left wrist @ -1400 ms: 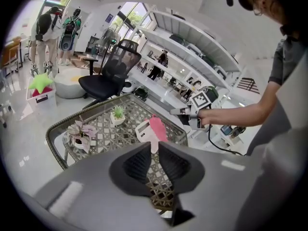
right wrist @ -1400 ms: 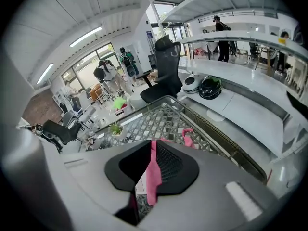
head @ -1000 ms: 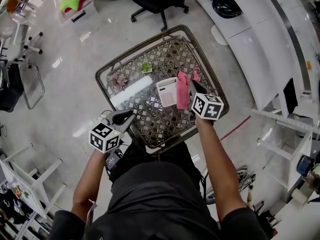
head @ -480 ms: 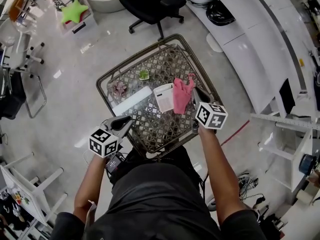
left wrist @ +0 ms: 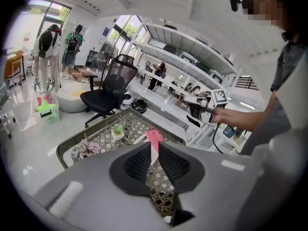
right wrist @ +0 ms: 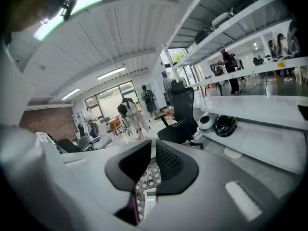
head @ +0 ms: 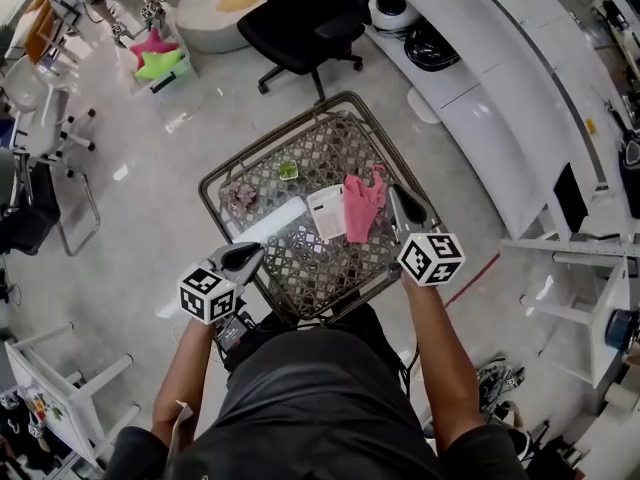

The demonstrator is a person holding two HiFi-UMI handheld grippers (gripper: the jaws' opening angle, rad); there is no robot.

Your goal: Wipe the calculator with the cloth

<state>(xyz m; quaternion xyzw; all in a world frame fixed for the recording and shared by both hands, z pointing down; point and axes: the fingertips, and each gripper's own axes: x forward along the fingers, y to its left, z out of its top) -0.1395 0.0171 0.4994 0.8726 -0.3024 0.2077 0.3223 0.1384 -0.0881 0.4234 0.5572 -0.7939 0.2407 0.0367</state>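
Calculator (head: 327, 211) risks sliding if the shut, empty right gripper (head: 393, 194) drags the adjoining cloth (head: 362, 206) toward the table's (head: 320, 264) right edge.

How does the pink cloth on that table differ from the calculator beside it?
The cloth is pink, soft-looking and crumpled, one corner poking up; the calculator is white, flat and rectangular. The cloth lies toward the right side of the table, the calculator nearer its middle. Both rest side by side on the woven top.
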